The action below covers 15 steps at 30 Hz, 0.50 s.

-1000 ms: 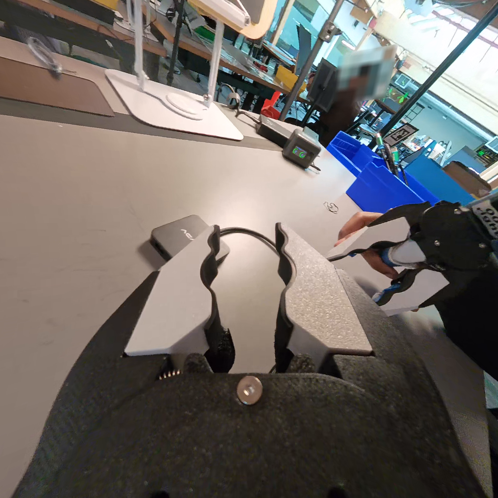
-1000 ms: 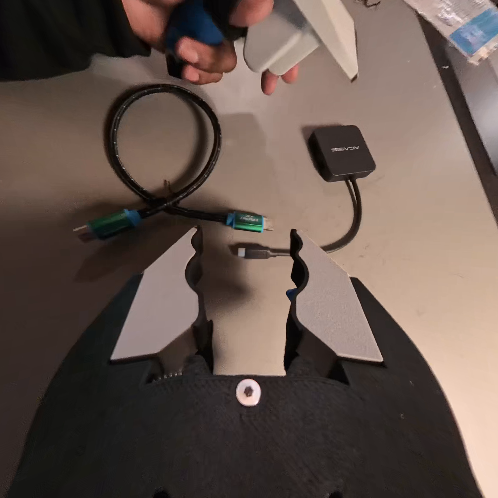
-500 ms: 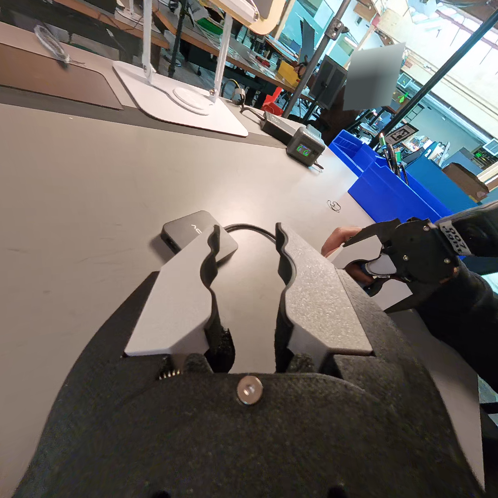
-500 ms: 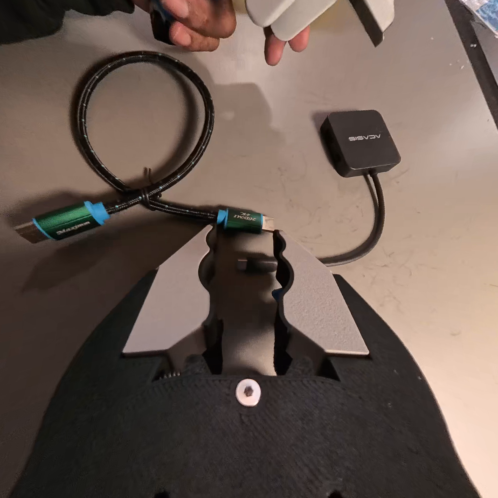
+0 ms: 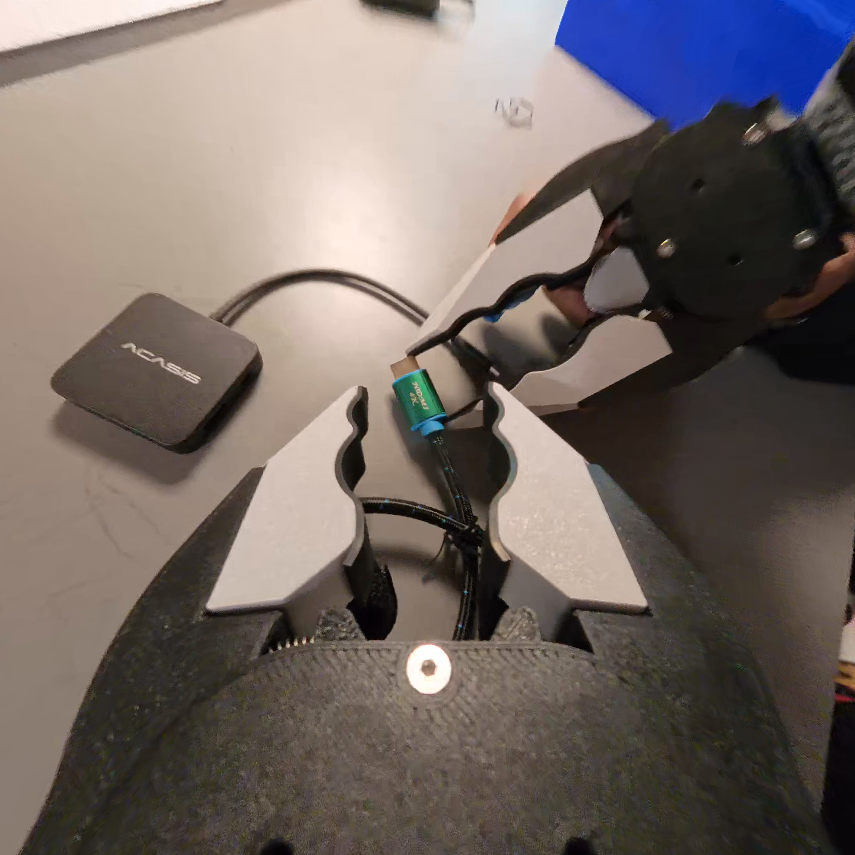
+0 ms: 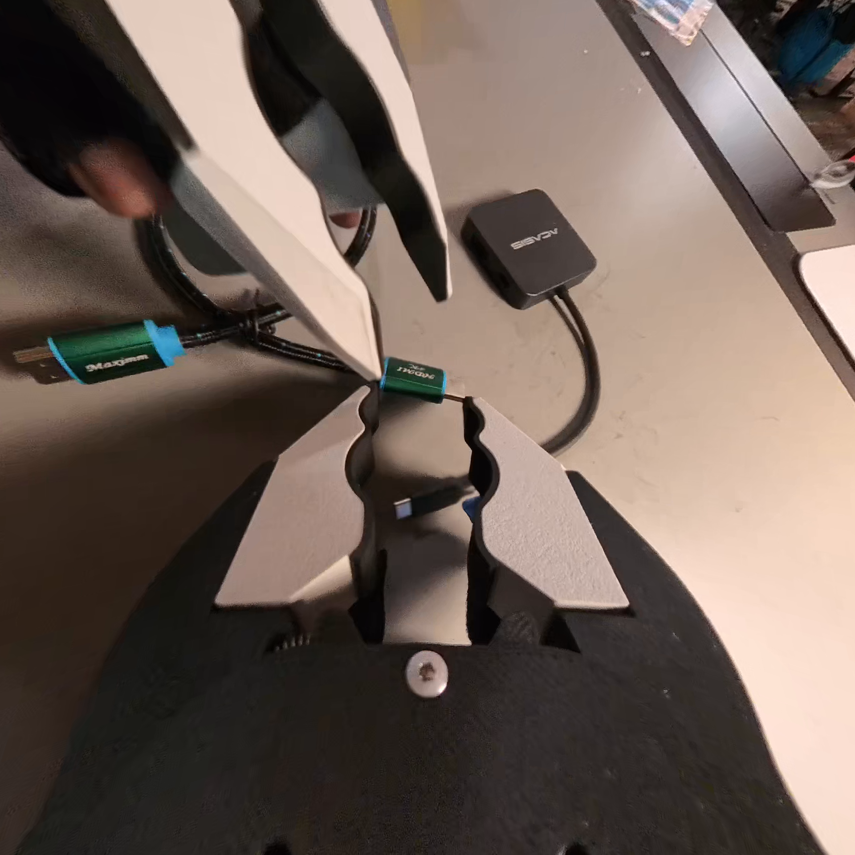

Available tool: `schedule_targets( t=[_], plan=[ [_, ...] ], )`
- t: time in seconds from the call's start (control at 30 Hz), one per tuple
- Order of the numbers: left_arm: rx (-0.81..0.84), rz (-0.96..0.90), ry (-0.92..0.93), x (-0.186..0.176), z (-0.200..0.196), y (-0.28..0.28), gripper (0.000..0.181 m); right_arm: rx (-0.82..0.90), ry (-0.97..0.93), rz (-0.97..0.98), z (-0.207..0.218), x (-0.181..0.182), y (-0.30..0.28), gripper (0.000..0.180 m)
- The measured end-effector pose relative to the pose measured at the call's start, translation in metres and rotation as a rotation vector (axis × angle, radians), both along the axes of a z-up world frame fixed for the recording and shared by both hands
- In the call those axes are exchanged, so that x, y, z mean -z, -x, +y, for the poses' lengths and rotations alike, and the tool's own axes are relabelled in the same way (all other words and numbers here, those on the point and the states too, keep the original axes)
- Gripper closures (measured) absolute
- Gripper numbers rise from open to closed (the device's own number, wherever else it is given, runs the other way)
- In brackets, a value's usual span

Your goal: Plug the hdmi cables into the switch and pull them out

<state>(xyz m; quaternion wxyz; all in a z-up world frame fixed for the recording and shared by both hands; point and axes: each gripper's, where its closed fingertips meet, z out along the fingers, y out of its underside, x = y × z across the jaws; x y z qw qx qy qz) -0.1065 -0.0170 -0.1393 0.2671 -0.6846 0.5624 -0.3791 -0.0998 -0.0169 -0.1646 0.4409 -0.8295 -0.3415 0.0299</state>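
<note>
A black braided HDMI cable lies looped on the grey table. Its small green plug (image 5: 416, 402) (image 6: 414, 374) lies flat between the tips of both grippers. Its larger green plug (image 6: 111, 351) lies to the left. The black square switch (image 5: 157, 370) (image 6: 532, 245) sits apart from the plugs, with nothing plugged in on the sides I see. Its own cable ends in a loose small plug (image 6: 425, 504). My left gripper (image 5: 425, 398) is open, tips either side of the small green plug. My right gripper (image 6: 418, 398) is open and faces it from the opposite side.
A blue bin (image 5: 694, 46) stands at the far right of the table. A white lamp base (image 6: 833, 296) and a dark strip (image 6: 740, 139) run along the table's far side. A small wire clip (image 5: 513, 111) lies near the bin. The grippers are tip to tip, or close to it. The black square switch (image 6: 532, 245) is about 8 cm from my left fingertips. Look for it in the left wrist view (image 5: 181, 365) too.
My left gripper has tipped down and moved over the cable to the small green plug. My right gripper has moved forward to the same plug. Both stay open.
</note>
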Motion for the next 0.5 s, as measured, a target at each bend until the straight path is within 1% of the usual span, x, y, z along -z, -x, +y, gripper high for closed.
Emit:
schedule_targets(
  t=[0.03,0.07,0.13,0.23,0.3,0.47,0.5],
  plan=[
    [0.009,0.039,-0.004,0.008,-0.002,0.001,0.130,0.003,0.008,-0.019,-0.001,0.003,0.001,0.141],
    [0.018,0.068,-0.009,0.014,-0.003,0.002,0.130,0.007,0.007,-0.038,0.000,0.004,0.001,0.142],
    [0.021,0.065,-0.012,0.012,-0.005,0.002,0.135,0.000,0.006,-0.039,0.000,0.004,0.002,0.142],
    [0.027,0.076,-0.009,0.013,-0.007,0.004,0.137,-0.029,0.026,-0.020,-0.003,0.005,0.005,0.142],
    [0.031,0.092,0.012,0.015,-0.009,0.006,0.134,-0.070,0.041,-0.001,-0.007,0.005,0.008,0.141],
    [0.054,0.122,0.004,0.018,-0.015,0.009,0.131,-0.153,0.094,0.046,-0.016,0.006,0.012,0.131],
    [0.043,0.143,-0.021,0.021,-0.012,0.011,0.134,-0.165,0.099,0.058,-0.018,0.005,0.012,0.128]
  ],
)
